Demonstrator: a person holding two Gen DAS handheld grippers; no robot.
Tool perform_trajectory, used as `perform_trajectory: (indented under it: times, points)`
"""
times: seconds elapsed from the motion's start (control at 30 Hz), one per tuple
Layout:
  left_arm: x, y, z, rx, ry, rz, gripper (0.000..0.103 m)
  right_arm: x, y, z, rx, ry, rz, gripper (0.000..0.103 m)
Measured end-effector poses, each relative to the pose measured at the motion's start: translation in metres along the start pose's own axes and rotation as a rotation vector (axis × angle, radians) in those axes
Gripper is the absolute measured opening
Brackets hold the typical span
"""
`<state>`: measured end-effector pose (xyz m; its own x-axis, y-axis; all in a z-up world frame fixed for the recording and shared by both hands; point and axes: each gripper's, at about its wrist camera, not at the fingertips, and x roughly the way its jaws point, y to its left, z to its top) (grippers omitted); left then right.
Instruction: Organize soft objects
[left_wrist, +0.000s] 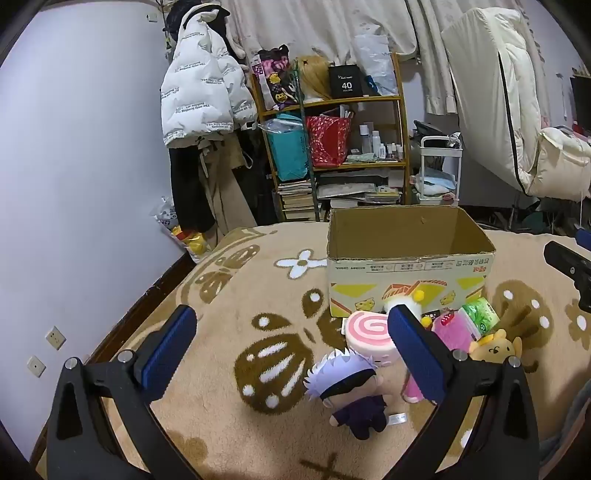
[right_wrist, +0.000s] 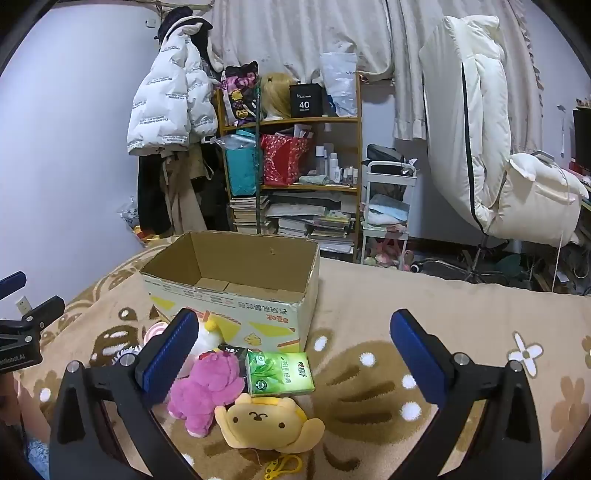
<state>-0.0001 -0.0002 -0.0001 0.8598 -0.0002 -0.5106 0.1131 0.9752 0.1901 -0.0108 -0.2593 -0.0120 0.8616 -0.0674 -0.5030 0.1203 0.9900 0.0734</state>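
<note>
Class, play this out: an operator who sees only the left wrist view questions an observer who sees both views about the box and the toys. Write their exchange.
Operator: I see only the box's walls. Anything inside?
Observer: No. In the right wrist view, the part of the cardboard box floor that shows is bare.
Operator: Anything near the yellow plush that I miss?
Observer: A yellow clip lies on the blanket just in front of the yellow plush.

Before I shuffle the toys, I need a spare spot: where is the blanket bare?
Free: the blanket right of the cardboard box, and the stretch left of the box toward the wall. Crowded: just in front of the box, where the pink plush, yellow plush, tissue pack and swirl cushion cluster.
</note>
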Motion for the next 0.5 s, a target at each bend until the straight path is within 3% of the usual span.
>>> perform_trajectory:
  times: [0.5]
  points:
    - [-0.0016, -0.0004, -0.0008, -0.006, 0.01, -0.01, 0.102, 0.0002, -0.0006, -0.0004, 0.005, 0.007, 0.004, 0.103]
